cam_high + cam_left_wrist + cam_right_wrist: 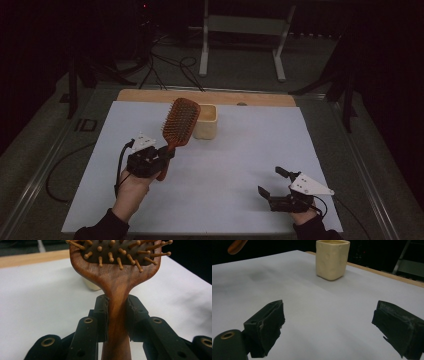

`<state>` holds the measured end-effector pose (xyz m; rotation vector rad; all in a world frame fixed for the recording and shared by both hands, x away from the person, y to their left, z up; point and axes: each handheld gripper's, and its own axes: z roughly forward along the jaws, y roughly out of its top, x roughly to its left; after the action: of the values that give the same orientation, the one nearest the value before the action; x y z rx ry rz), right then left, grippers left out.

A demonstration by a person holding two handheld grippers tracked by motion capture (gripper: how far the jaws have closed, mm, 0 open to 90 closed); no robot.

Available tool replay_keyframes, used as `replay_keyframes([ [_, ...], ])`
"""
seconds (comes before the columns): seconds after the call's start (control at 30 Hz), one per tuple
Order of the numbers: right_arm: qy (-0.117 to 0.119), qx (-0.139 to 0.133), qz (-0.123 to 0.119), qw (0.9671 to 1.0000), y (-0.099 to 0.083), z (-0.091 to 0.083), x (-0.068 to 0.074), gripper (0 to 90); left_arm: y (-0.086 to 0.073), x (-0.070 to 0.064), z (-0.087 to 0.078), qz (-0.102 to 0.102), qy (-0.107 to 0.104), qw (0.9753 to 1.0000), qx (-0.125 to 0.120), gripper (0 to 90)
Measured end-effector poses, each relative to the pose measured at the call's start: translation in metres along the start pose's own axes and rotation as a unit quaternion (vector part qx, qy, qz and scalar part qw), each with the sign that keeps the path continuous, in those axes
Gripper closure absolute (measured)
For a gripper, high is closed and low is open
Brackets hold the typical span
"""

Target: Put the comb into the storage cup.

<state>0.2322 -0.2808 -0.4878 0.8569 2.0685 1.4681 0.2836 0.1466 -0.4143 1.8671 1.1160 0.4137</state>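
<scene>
While the left gripper point(167, 152) clamps its jaws on the wooden paddle hairbrush point(177, 125), raised near the cream cup point(206, 121), the right gripper point(272, 186) rests wide open, holding nothing, on the table point(240, 165).

A white sheet point(240, 165) is spread over the surface, whose wooden edge point(150, 96) is left bare along the 12 o'clock side. A cream square cup point(206, 121) is seen standing upright on the sheet toward 12 o'clock, near that wooden edge. Beyond the surface, black cables point(170, 65) are strewn on the floor at 11 o'clock, and a white metal stand point(243, 30) is placed at 12 o'clock.
</scene>
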Motion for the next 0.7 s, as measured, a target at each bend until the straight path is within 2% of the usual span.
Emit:
replay_keyframes([
  [0.33,-0.004,0.001,0.005,1.0,0.002,-0.001,0.0,9.4,0.001,-0.019,0.015,0.037,-0.041,0.9985,-0.006,73.6],
  [0.7,-0.012,0.007,0.01,0.9999,0.007,-0.002,0.001,9.3,-0.002,-0.042,0.033,0.088,-0.072,0.9935,-0.007,73.5],
])
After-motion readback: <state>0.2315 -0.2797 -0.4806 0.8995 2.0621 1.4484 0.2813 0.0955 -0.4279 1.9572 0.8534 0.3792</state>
